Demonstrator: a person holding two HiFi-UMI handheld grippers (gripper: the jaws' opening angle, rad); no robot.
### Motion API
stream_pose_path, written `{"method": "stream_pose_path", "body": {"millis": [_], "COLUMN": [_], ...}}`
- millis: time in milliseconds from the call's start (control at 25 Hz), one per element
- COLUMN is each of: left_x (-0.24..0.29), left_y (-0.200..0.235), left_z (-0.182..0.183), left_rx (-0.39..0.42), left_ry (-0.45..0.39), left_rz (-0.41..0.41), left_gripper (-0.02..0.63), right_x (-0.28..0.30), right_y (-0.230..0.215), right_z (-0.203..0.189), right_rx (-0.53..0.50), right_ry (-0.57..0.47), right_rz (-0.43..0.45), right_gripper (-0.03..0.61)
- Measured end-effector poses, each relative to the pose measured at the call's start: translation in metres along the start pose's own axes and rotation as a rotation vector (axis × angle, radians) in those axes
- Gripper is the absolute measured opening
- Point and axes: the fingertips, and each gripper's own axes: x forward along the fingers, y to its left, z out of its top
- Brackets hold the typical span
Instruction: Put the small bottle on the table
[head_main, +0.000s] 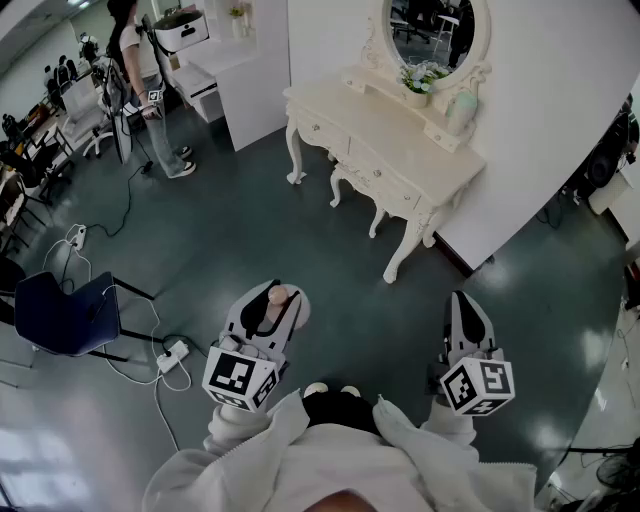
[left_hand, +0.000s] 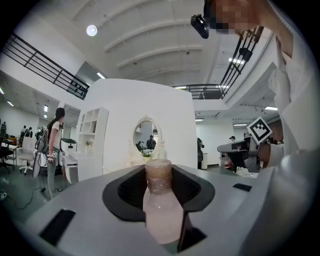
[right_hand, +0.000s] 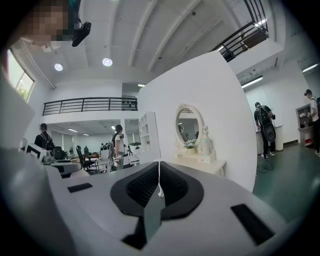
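- Small pale pink plastic bottle with a tan cap (left_hand: 161, 210) pinched between the jaws of the left gripper (head_main: 272, 298); pads pressing on its sides; carried in the air, not yet on any surface
- Long axis apparently running along the jaws, cap toward the tips and away from the person
- Cream-white ornate dressing table with curved legs (head_main: 400, 150) ahead and to the right of the bottle; well apart from it, with open dark green floor (head_main: 250, 230) between
- In the left gripper view, oval mirror above that table (left_hand: 145, 136) just left of the cap; so already aimed roughly at the target
- Right gripper (head_main: 463, 305) empty, jaws pressed together; somewhat nearer the table's front leg, yet holding nothing
- Likely next: carry forward and rightward, then lower onto the bare tabletop
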Motion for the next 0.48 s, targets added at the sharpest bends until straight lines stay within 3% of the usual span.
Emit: {"method": "stream_pose_path", "body": {"millis": [480], "left_x": [-0.010], "left_y": [0.012], "left_z": [-0.002], "left_rx": [-0.021], "left_ry": [0.004], "left_rz": [-0.023], "left_gripper": [0.150], "right_x": [-0.005], "right_y": [0.039], "right_z": [0.004], "right_rx": [-0.011], "right_ry": [-0.053], "right_rz": [0.024], "right_gripper": [0.037]}}
